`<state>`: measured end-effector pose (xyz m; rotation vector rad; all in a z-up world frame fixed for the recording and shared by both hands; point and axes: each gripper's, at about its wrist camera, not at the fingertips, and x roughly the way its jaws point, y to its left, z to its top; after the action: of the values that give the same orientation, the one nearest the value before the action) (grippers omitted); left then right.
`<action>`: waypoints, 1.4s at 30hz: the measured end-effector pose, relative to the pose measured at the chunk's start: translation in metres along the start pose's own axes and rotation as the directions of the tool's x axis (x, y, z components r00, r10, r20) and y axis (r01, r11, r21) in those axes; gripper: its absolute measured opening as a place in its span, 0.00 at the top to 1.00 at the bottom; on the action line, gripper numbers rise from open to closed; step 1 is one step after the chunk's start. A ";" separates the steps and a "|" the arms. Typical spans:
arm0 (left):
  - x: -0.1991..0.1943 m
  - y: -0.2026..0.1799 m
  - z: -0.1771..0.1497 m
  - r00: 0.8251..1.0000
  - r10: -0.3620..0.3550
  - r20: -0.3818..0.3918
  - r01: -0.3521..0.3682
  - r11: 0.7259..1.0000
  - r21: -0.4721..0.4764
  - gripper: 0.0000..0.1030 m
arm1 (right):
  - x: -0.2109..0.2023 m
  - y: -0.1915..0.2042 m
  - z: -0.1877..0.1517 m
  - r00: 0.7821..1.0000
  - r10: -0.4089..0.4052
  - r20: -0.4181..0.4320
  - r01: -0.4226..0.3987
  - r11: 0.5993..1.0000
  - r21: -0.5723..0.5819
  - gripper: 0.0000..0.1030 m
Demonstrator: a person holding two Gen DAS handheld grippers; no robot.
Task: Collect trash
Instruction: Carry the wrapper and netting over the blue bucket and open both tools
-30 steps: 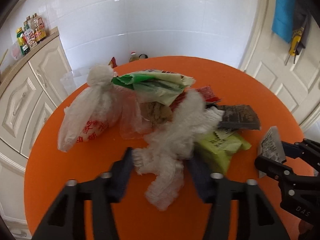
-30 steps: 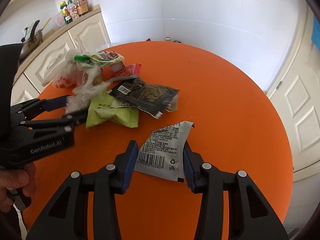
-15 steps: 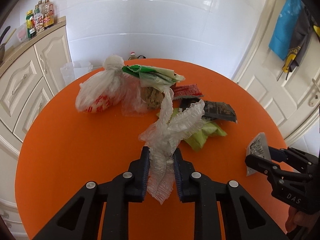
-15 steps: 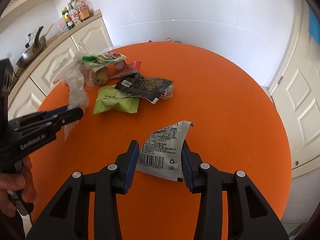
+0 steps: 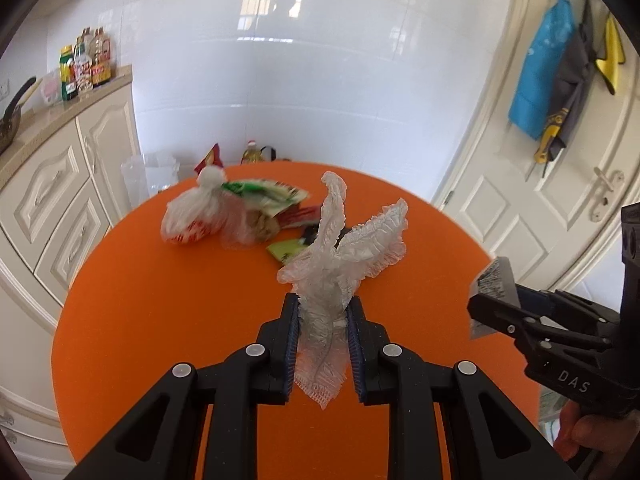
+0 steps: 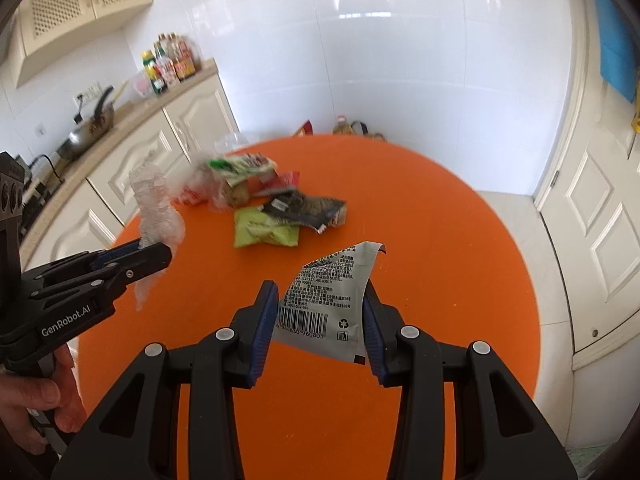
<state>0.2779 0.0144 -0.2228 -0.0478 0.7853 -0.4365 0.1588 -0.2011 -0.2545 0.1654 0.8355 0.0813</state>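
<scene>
- Trash in both tools: my left tool point(image 5: 323, 320) is clamped narrow on a crinkly clear plastic cap point(image 5: 340, 256), and my right tool point(image 6: 320, 312) pinches a grey wrapper point(image 6: 326, 300) by its two side edges.
- I see the left jaws have just been closing, with the cap squeezed between the blue pads point(image 5: 291, 344); its frilled ends stick up above them and a ragged tail hangs below.
- Cap and wrapper are both off the orange desk point(image 5: 160, 320); from the right wrist view I can see the cap dangling from the left tool point(image 6: 154, 252) with bare desk behind it.
- The wrapper shows a barcode and small print toward the right camera, with its top corner curled over.
- From the left wrist view the right tool point(image 5: 494, 300) sits at the right edge with the wrapper's point(image 5: 494, 282) end poking up out of it; a hand point(image 5: 592, 436) grips its handle.
- A hand point(image 6: 36, 396) holds the left tool's handle at the lower left of the right view.
- Left on the desk, well apart from both tools: a knotted white bag point(image 5: 192, 216), a green-and-white packet point(image 5: 264, 194) touching it, a lime packet point(image 6: 266, 230), a dark packet point(image 6: 308, 210) lying over the lime one's far edge, and a red wrapper point(image 6: 286, 180).
- Cream cabinets point(image 5: 60, 188) stand beyond the desk at left, with bottles point(image 5: 86, 64) on top.
</scene>
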 end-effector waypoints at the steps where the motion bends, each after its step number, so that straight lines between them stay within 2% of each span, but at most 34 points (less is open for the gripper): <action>1: -0.004 -0.004 0.000 1.000 -0.004 0.009 0.004 1.000 0.008 0.82 | -0.006 0.000 0.001 1.000 0.000 0.012 0.000 1.000 0.000 0.61; 7: -0.034 -0.038 -0.005 0.998 -0.029 0.057 0.025 0.997 0.068 0.82 | -0.045 -0.011 0.000 0.996 0.014 0.086 -0.016 1.000 0.025 0.61; 14: -0.086 -0.094 -0.017 0.992 -0.074 0.101 0.060 0.989 0.135 0.82 | -0.093 -0.034 -0.003 0.985 -0.012 0.173 0.002 0.998 0.056 0.61; 18: -0.100 -0.118 -0.020 0.987 -0.115 0.114 0.094 0.980 0.174 0.82 | -0.121 -0.056 -0.008 0.975 -0.051 0.217 0.032 0.995 0.090 0.61; 22: -0.102 -0.152 -0.021 0.978 -0.182 0.098 0.155 0.959 0.238 0.82 | -0.151 -0.093 -0.017 0.961 -0.119 0.249 0.083 0.985 0.149 0.61; 29: -0.069 -0.224 -0.023 0.954 -0.298 -0.016 0.284 0.889 0.359 0.82 | -0.193 -0.177 -0.057 0.934 -0.272 0.234 0.192 0.930 0.313 0.61; 34: -0.030 -0.278 -0.039 0.922 -0.354 -0.159 0.387 0.831 0.399 0.82 | -0.199 -0.232 -0.092 0.924 -0.346 0.163 0.254 0.874 0.414 0.61; 38: 0.010 -0.310 -0.052 0.899 -0.351 -0.263 0.433 0.803 0.410 0.82 | -0.187 -0.274 -0.123 0.930 -0.356 0.094 0.269 0.830 0.489 0.61; 42: 0.048 -0.327 -0.061 0.873 -0.331 -0.357 0.464 0.789 0.402 0.82 | -0.163 -0.303 -0.149 0.938 -0.345 0.022 0.280 0.795 0.539 0.61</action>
<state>0.1470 -0.2952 -0.2320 0.3214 0.9176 -1.0590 -0.0596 -0.5044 -0.2873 0.5458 0.7386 -0.4795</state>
